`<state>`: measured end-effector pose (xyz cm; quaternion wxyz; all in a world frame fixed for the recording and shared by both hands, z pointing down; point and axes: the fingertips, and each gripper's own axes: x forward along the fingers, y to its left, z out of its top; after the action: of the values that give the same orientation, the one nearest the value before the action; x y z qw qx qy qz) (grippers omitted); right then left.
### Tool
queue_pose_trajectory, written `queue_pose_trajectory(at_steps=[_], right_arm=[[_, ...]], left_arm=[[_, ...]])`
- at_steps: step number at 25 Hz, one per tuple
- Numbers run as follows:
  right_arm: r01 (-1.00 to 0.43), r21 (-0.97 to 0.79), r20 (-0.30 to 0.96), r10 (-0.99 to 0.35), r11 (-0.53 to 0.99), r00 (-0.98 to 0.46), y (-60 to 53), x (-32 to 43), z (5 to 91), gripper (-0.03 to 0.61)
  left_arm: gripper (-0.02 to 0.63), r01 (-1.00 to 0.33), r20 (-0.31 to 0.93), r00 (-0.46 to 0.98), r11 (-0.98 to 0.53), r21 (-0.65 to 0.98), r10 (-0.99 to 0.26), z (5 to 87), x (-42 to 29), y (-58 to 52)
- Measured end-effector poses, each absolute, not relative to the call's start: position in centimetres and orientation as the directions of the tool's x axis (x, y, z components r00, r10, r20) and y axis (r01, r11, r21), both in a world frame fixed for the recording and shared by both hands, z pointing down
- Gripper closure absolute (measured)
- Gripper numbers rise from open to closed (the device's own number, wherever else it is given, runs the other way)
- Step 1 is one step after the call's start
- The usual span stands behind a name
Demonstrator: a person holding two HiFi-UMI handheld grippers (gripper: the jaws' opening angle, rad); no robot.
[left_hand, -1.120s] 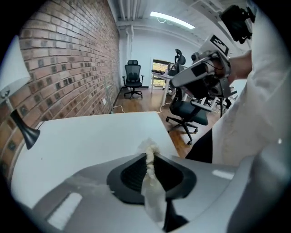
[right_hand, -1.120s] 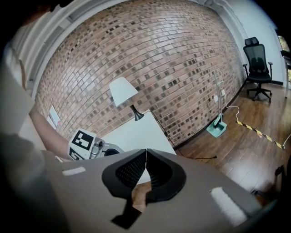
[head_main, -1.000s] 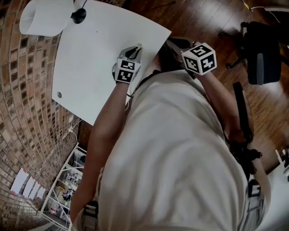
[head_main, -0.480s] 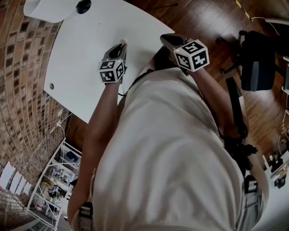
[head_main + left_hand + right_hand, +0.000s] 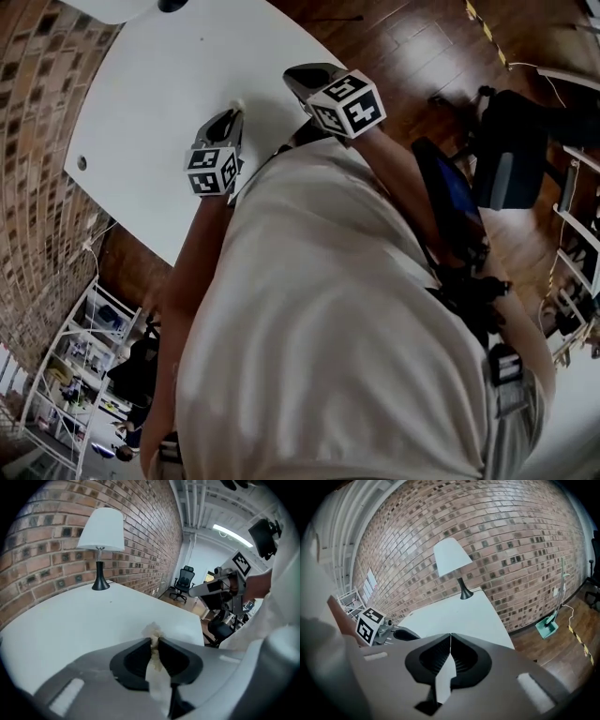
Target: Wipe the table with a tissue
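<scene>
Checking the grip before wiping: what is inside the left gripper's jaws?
A crumpled tissue is pinched in the shut jaws of the left gripper, its tuft poking out over the white table. Whether it touches the table is hidden by the jaws.

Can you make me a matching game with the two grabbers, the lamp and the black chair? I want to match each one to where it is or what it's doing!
Things:
1. left gripper
2. right gripper
3. lamp
4. black office chair

Place or state:
A. stands at the far end of the white table, next to the brick wall
B. jaws closed together with nothing between them
C. jaws pinching a tissue
D. stands on the floor beyond the table

Right pairs: 1-C, 2-B, 3-A, 4-D.
</scene>
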<state>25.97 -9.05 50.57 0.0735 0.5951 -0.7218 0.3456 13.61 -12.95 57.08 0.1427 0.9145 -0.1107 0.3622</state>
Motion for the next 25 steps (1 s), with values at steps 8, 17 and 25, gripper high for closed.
queue_pose_trajectory(at_steps=[8, 17, 25], right_arm=[[-0.882, -0.444, 0.514, -0.761, 0.157, -0.395, -11.9, 24.1, 51.0, 0.569], [-0.854, -0.486, 0.524, -0.72, 0.185, -0.454, -14.8, 24.0, 52.3, 0.569], [-0.835, -0.523, 0.51, -0.722, 0.171, -0.468, -16.1, 25.1, 52.9, 0.569]], left_arm=[[0.552, -0.409, 0.694, 0.705, -0.883, 0.231, -0.145, 57.0, 12.3, -14.5], [0.552, -0.501, 0.694, 0.694, -0.819, 0.278, -0.19, 57.7, 13.2, -19.0], [0.552, -0.5, 0.706, 0.677, -0.833, 0.234, -0.208, 57.7, 17.0, -24.2]])
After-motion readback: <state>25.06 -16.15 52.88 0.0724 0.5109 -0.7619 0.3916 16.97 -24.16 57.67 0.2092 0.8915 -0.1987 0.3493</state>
